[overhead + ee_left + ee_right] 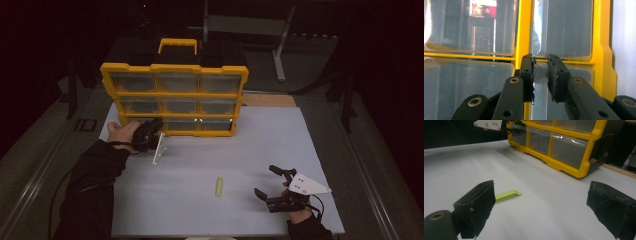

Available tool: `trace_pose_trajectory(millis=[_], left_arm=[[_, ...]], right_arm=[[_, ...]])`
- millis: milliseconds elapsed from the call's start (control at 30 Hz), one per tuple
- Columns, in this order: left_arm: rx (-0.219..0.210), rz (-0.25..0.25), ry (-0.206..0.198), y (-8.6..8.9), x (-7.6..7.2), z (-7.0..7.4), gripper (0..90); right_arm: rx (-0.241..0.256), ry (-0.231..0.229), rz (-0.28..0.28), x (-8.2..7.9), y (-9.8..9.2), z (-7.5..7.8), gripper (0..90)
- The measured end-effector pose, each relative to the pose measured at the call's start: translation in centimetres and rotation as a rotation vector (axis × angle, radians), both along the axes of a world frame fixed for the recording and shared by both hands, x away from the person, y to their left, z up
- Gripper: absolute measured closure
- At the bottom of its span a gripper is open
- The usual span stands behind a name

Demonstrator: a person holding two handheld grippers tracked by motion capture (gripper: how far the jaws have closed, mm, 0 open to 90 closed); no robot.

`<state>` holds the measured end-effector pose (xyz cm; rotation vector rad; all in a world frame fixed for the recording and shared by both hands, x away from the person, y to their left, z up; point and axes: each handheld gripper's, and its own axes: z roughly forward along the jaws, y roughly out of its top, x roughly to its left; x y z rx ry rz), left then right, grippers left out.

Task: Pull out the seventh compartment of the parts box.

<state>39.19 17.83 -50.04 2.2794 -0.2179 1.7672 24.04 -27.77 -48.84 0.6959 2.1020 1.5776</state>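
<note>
Black jaws of the left tool point(541, 75) pinch the clear drawer's front lip point(539, 73) at the bottom-left of the yellow organizer point(175, 97) standing on the surface point(260, 150), so pull straight out, keeping the pinch firm.

We see the organizer point(175, 95) standing upright across the far part of the bench point(260, 150), walling off that side, and our left claw point(540, 72) is pressed right up to its front with the jaws close on a drawer edge, so there is hardly any room there. The near bench is broad and bare save for a small green piece point(219, 186) lying flat in the middle. Our right claw point(270, 182), jaws wide, has free passage toward it.
</note>
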Motion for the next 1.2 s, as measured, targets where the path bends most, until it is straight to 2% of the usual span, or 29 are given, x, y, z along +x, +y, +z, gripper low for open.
trace_pose_trajectory(millis=[100,167,233,300,467,533,567,600,867,1200], left_arm=[[-0.023,0.011,0.035,-0.1,0.1,0.4,76.3],[-0.042,0.008,0.074,0.0,0.2,0.8,76.3],[-0.036,0.007,0.090,0.0,0.2,1.1,76.3],[-0.027,0.012,0.091,-0.1,0.2,1.1,76.3],[-0.041,0.014,0.090,-0.2,0.1,1.1,76.4],[-0.058,-0.002,0.123,0.0,0.2,1.5,76.5],[-0.041,-0.009,0.127,0.2,0.0,1.6,76.5],[-0.027,-0.013,0.121,0.2,-0.1,1.5,76.5],[-0.049,-0.009,0.125,0.0,-0.8,1.5,76.5],[-0.044,-0.024,0.116,0.2,-2.4,1.4,76.4]], right_arm=[[0.005,0.000,-0.006,0.0,-0.1,0.0,8.2],[0.003,-0.002,-0.006,0.0,-0.1,0.1,8.2],[0.003,-0.004,-0.006,0.0,-0.1,0.1,8.3],[0.003,-0.002,-0.009,0.0,-0.1,0.0,8.3],[0.005,-0.002,-0.012,0.0,-0.2,0.0,8.3],[0.009,-0.002,-0.011,0.1,-0.3,0.0,8.3],[0.009,-0.002,-0.011,0.1,-0.3,0.0,8.3],[0.007,-0.003,-0.012,0.0,-0.3,0.0,8.3],[0.005,-0.011,-0.013,-0.1,-0.3,0.2,8.3],[0.013,-0.009,-0.014,-0.1,-0.3,0.2,8.3]])
